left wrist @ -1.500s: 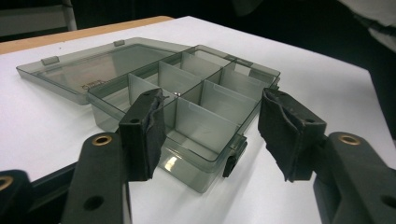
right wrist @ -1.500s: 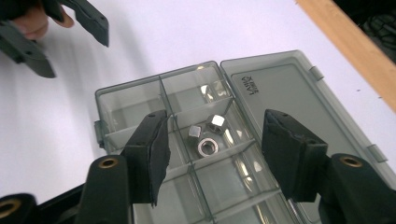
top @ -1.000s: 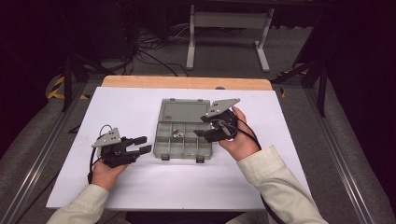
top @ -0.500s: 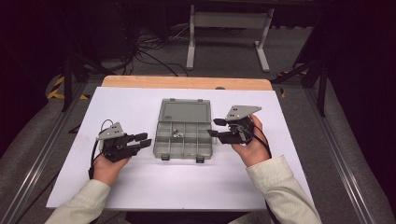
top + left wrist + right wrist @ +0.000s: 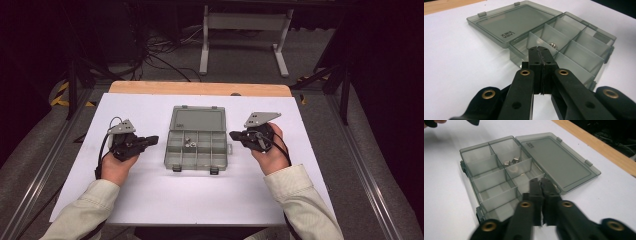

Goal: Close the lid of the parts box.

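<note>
Item: grey compartment box (image 5: pixel 196 144), lid (image 5: pixel 197 120) laid open, centred on the white tabletop (image 5: pixel 150 195).
Small metal parts (image 5: pixel 188 142) lay in one middle compartment. The left gripper (image 5: pixel 152 140) and right gripper (image 5: pixel 233 134) flanked the box, clear of it; both had just been closing and stood clamped together, holding nothing.
</note>
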Available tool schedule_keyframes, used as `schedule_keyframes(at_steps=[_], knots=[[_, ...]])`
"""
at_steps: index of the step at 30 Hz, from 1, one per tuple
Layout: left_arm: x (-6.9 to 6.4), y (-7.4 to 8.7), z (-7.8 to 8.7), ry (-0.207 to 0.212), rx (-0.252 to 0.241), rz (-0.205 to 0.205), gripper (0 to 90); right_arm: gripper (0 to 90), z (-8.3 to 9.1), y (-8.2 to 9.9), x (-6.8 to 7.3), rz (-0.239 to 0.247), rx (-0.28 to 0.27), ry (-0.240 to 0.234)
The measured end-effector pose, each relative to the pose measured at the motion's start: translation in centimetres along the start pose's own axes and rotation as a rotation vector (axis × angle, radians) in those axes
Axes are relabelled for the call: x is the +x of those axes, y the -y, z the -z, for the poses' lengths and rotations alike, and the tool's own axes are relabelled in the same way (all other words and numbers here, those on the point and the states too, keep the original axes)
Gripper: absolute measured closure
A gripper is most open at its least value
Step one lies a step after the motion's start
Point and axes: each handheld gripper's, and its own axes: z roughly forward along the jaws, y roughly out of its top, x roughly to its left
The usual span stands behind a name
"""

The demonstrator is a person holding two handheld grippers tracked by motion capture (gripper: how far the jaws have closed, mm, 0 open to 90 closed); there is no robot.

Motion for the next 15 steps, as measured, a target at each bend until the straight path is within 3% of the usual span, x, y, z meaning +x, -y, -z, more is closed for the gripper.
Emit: schedule_keyframes(at_steps=[8, 15], knots=[[0.8, -1.0, -1.0, -0.031, 0.037, -0.002, 89.7, 90.0, -1.0, -0.2, -1.1, -0.018, 0.048, 0.023], [1.5, -1.7, -2.2, -0.051, 0.054, 0.03, 89.7, 90.0, -2.1, -0.6, -2.6, -0.039, 0.088, 0.029]])
